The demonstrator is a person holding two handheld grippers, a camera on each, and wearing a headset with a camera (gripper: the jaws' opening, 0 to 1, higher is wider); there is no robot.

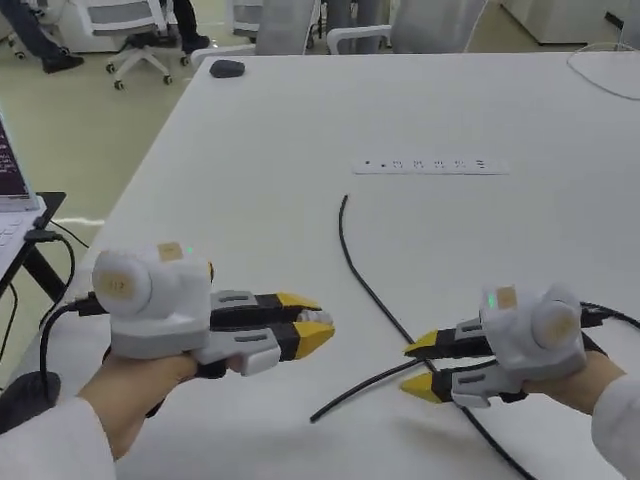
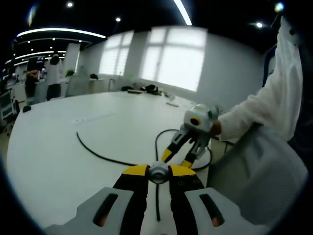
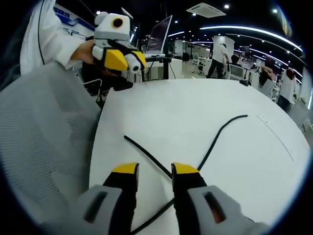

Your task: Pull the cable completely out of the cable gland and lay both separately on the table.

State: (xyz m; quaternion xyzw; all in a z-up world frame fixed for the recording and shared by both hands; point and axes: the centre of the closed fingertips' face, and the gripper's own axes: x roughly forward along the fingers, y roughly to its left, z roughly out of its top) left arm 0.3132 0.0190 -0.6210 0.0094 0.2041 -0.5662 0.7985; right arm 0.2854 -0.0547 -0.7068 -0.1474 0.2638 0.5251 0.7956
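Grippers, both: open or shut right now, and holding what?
Left gripper: shut on the cable gland.
Right gripper: open, holding nothing; the cable lies loose beneath its jaws.

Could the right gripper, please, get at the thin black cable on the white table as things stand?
Probably yes: the right gripper is open right at the thin black cable on the white table, with nothing lying in between.

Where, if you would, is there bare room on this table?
Free: white table left of the thin black cable, toward the dark oval mouse; also below the flat white strip. Crowded: cable strands cross at the right gripper.
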